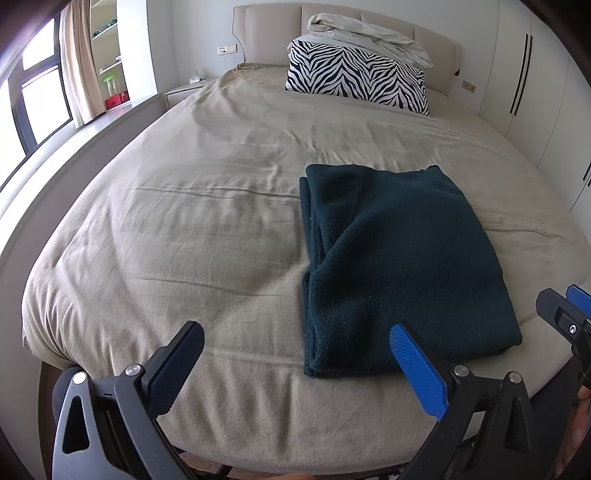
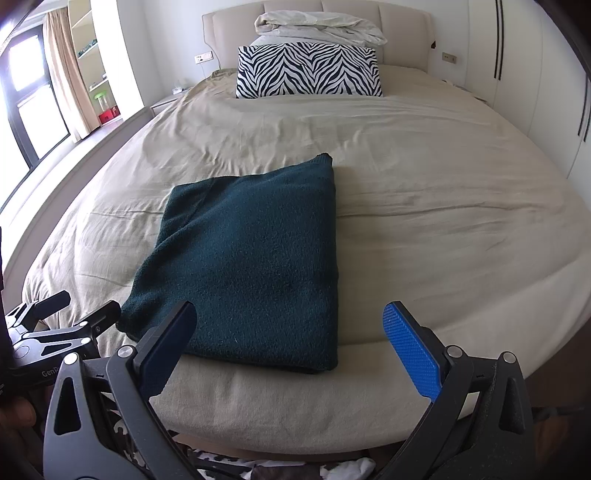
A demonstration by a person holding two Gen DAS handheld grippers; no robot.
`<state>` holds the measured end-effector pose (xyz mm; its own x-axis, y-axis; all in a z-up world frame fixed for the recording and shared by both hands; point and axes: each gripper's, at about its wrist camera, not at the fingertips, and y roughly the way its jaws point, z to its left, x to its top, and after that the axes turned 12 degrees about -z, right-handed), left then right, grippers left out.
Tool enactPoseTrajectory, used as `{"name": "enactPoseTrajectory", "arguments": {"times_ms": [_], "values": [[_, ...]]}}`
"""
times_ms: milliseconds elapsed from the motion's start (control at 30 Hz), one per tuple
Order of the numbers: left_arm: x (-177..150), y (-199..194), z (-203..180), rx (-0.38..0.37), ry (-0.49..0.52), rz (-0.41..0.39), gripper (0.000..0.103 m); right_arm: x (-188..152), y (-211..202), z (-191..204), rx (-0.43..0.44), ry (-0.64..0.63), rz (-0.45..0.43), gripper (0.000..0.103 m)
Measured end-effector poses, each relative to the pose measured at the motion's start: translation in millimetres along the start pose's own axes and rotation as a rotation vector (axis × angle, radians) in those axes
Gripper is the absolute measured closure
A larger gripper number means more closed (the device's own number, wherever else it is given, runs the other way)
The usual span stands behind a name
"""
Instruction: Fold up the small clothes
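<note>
A dark teal knit garment (image 1: 399, 266) lies folded into a flat rectangle near the foot edge of the bed; it also shows in the right wrist view (image 2: 251, 258). My left gripper (image 1: 295, 347) is open and empty, held above the foot edge just left of the garment's near corner. My right gripper (image 2: 290, 332) is open and empty, held over the garment's near edge. The right gripper also shows at the far right of the left wrist view (image 1: 565, 314), and the left gripper shows at the left of the right wrist view (image 2: 74, 314).
The bed has a beige sheet (image 1: 192, 221). A zebra-print pillow (image 1: 354, 74) with a bundled white duvet (image 1: 369, 33) lies at the headboard. White wardrobes (image 1: 535, 74) stand on the right, a window and shelves (image 1: 107, 55) on the left. Clothes lie on the floor below (image 2: 258, 469).
</note>
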<state>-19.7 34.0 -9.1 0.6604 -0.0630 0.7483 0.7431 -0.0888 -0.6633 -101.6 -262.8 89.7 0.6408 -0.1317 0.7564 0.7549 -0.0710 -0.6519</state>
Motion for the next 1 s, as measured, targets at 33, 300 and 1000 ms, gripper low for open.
{"name": "enactPoseTrajectory", "arguments": {"times_ms": [33,300,1000], "values": [[-0.4,-0.3,0.4,0.000,0.000,0.000,0.000,-0.1,0.0,0.2,0.001,0.000,0.000,0.000],[-0.3,-0.3,0.3,0.001,0.001,0.000,0.000,-0.1,0.0,0.6,-0.001,0.001,0.000,0.000],[-1.8,-0.2,2.2,0.000,0.001,0.006,0.000,-4.0,-0.6,2.3,0.000,0.000,0.003,0.000]]}}
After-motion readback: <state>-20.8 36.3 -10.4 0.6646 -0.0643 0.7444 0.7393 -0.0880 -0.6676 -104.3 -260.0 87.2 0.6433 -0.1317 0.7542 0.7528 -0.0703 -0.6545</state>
